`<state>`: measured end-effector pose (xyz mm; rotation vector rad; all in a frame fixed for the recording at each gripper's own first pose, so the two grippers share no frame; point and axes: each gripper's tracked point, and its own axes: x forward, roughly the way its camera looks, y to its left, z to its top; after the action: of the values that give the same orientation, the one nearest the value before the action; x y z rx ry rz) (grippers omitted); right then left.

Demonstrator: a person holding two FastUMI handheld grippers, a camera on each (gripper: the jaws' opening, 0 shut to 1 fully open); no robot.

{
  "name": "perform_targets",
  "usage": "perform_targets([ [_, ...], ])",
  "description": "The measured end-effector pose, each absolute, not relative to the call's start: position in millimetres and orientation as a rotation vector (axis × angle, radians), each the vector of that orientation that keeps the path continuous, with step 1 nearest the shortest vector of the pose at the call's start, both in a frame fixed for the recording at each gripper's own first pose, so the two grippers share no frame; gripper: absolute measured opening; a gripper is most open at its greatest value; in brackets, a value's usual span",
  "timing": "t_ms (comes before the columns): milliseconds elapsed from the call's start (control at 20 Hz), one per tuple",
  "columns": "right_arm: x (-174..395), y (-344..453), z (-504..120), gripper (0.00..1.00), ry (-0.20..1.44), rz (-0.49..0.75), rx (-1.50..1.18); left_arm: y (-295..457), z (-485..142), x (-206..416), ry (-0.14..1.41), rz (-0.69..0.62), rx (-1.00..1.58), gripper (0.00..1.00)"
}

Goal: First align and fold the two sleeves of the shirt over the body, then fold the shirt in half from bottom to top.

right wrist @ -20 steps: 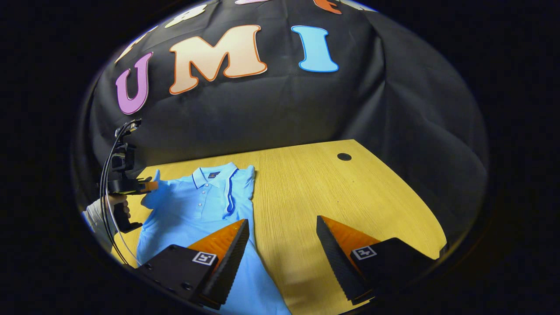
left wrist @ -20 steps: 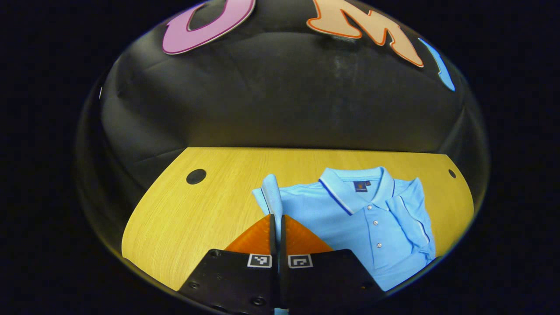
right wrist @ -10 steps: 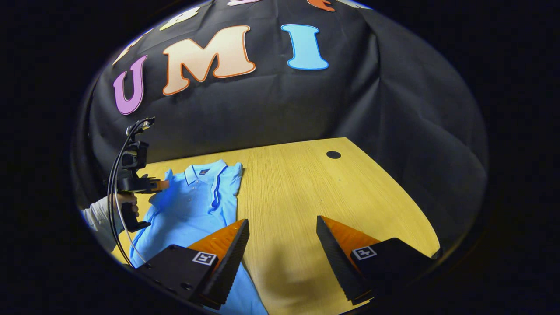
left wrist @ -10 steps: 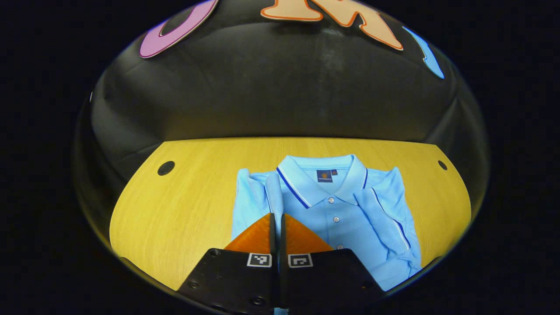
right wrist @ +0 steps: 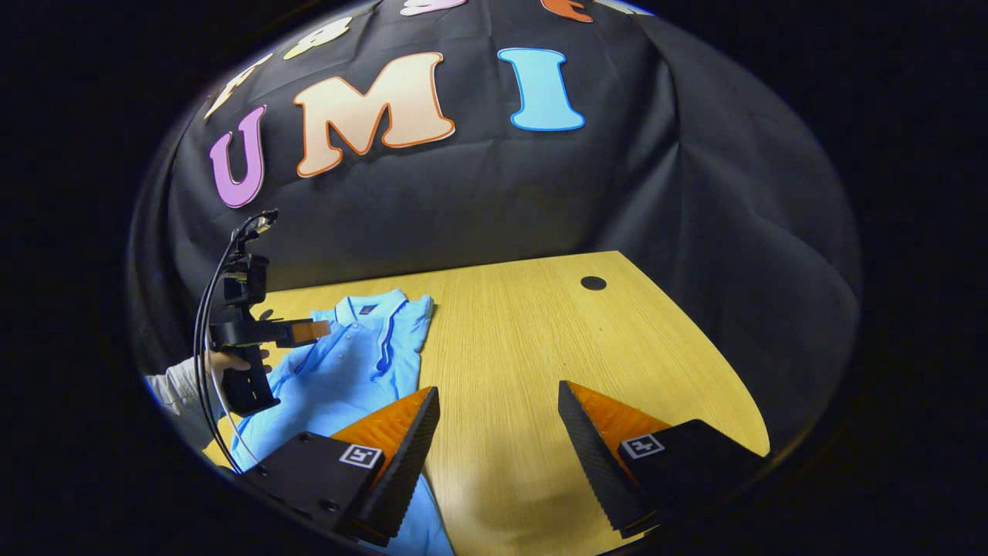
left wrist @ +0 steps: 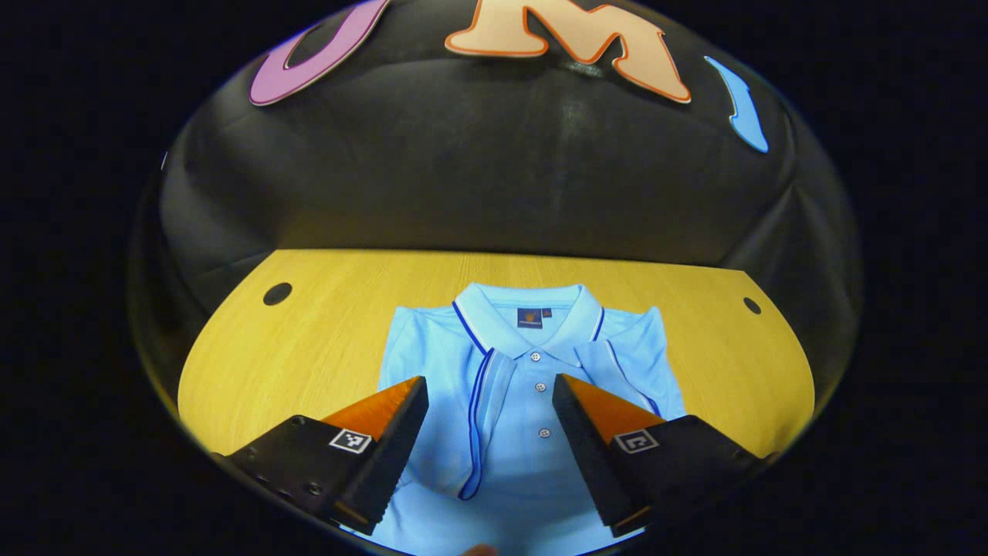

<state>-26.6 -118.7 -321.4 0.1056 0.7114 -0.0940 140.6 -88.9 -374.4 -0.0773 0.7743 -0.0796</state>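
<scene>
The right gripper [right wrist: 494, 432] hangs over the wooden table [right wrist: 540, 347] with its fingers spread wide and nothing between them. On its left lies a light blue polo shirt [right wrist: 347, 371]. A hand [right wrist: 231, 361] holds the left gripper [right wrist: 312, 330] above the shirt.

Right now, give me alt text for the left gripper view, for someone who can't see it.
The left gripper, open, hovers over a light blue polo shirt lying collar-away on a wooden table, both sleeves folded in over the body. Black cloth hangs behind the table.
</scene>
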Motion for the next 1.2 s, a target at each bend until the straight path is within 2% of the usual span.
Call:
perform_targets([
  [100,-21,-114,-310,0.96,0.675,-0.062,0.126,-92,-348,125,0.749,-0.083,-0.103,0.94],
  [550,-31,-81,-294,0.96,0.617,0.135,0.095,-65,-252,60,0.627,-0.062,-0.031,0.93],
  [800,-56,-68,-281,0.96,0.605,0.132,0.099,-52,-224,20,0.574,-0.104,0.018,0.94],
  [1000,-99,-52,-265,0.96,0.602,0.096,0.087,-36,-211,-22,0.549,-0.144,0.008,0.92],
  [1200,-137,-29,-268,0.96,0.618,0.113,0.059,-9,-213,-69,0.562,-0.144,0.017,0.92],
])
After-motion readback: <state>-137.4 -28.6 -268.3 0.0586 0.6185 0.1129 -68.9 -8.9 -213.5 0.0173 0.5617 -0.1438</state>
